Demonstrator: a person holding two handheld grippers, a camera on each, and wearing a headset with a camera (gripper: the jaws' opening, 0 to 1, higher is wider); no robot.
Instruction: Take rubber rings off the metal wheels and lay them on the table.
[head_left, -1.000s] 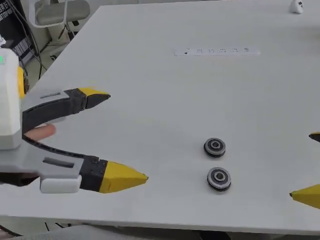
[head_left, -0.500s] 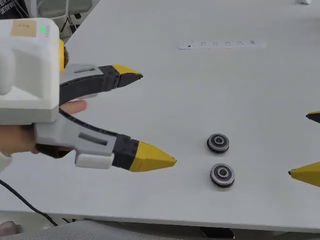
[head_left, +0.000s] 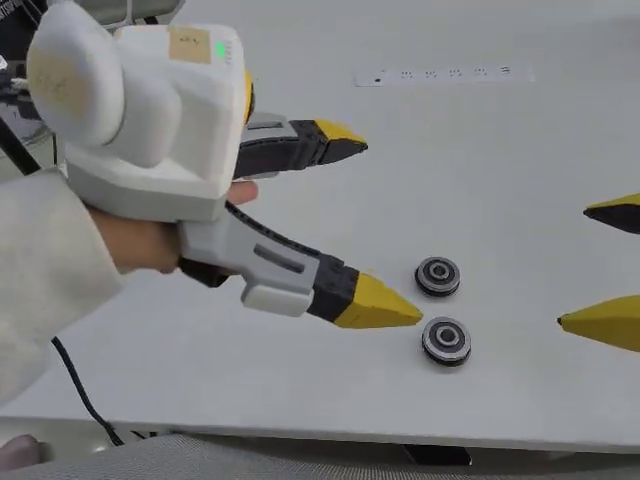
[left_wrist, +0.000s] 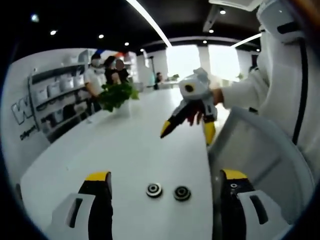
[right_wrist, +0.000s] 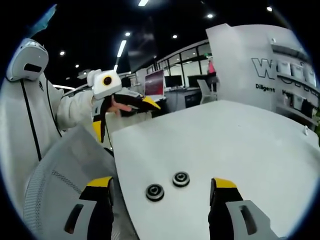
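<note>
While both metal wheels (head_left: 437, 277) (head_left: 446, 341) sit side by side near the front edge of the table (head_left: 480, 180), dark rubber rings (head_left: 446, 361) on them, we see the left gripper (head_left: 390, 232) has closed in since half a second ago. Its lower tip was well apart from the nearer wheel and is now just beside it, not touching. Left jaws are spread wide and hold nothing, with both wheels between them in the left gripper view. The right gripper (head_left: 573, 265) is also spread wide and empty, near the wheels but apart. Big letters starting with W are on a wall (right_wrist: 280, 70); the smaller line below is too blurred for us. The tan sticker (head_left: 188, 45) on the left gripper is unreadable.
</note>
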